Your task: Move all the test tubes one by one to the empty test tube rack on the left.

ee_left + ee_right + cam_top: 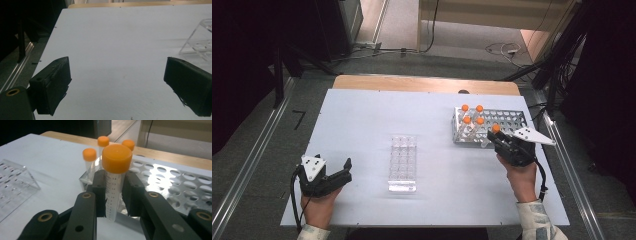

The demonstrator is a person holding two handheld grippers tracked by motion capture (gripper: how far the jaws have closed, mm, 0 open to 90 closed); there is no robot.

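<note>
Now the right gripper (113, 195) has its jaws clamped on an orange-capped tube (115, 173), upright, just off the metal rack (512, 120). Keep it vertical w/ steady grip; prob. bound for the clear rack (403, 162). Left gripper (339, 172) idles, jaws wide, empty.

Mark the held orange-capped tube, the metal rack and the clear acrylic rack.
Orange-capped clear plastic tube (113, 192), right gripper view, graduated body between the jaws.
Perforated metal rack (512, 119), high view, bare top plate.
Clear acrylic rack (403, 165), high view, top face.
</note>
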